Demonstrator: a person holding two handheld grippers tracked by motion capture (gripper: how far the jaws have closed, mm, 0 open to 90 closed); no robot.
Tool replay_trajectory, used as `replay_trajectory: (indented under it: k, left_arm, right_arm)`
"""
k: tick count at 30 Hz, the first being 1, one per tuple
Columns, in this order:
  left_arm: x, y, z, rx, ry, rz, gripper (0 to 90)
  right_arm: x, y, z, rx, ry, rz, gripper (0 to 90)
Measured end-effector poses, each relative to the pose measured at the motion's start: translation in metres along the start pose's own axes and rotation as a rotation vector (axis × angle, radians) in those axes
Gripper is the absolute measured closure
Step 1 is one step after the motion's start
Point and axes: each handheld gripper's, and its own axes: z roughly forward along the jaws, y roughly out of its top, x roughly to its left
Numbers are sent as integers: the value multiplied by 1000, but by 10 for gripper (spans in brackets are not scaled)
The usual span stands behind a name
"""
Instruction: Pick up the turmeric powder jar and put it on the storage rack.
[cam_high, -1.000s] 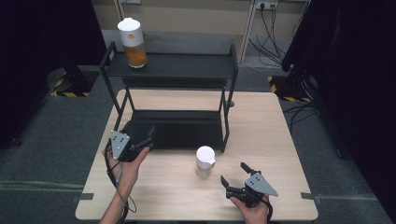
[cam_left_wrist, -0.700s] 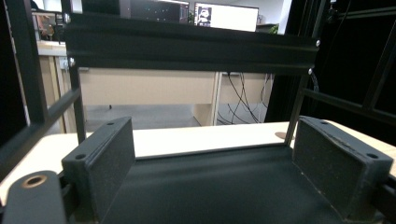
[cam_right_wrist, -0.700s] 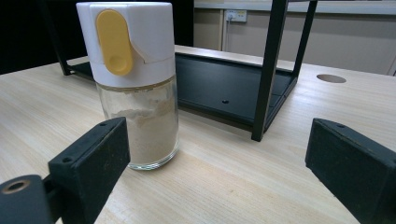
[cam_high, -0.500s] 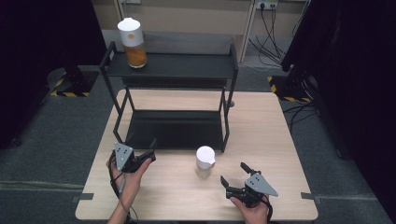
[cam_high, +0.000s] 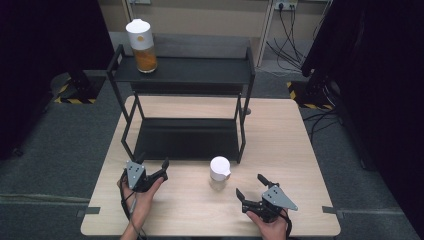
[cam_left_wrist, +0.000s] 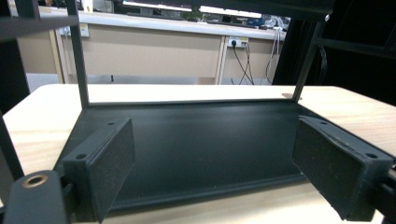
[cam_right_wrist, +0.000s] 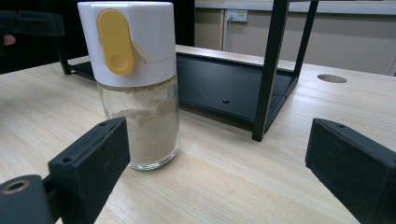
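My right tool (cam_high: 251, 194) stood wide, empty, on near worktop (cam_high: 310, 150). Shaker jar (cam_high: 219, 173) upright just left-far of it, near rack (cam_high: 185, 137). My left tool (cam_high: 153, 169) wide, empty.

This looks like a robotics lab or recording room, not a home. A bare light-wood counter (cam_high: 300, 150) stands alone on grey carpet floor (cam_high: 60, 150), with black curtains (cam_high: 45, 45) hanging on both sides. Yellow-and-black hazard tape (cam_high: 75, 100) marks stand feet on the floor. Along the back runs a beige wall panel with power sockets (cam_high: 282, 6) and loose black cables (cam_high: 285, 45). A plain black metal rack (cam_high: 185, 75) sits on the counter like a staged prop.
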Motion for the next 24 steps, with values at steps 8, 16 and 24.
replay_trajectory:
  k: [8,16,24]
  left_arm:
    - [0,-6,1,22,6,-2,129]
    - [3,-9,2,25,9,-13,129]
    - [3,-9,2,24,11,-14,128]
  right_arm:
    - [0,0,0,1,1,-1,69]
    - [0,0,0,1,1,0,69]
    - [0,0,0,2,2,1,69]
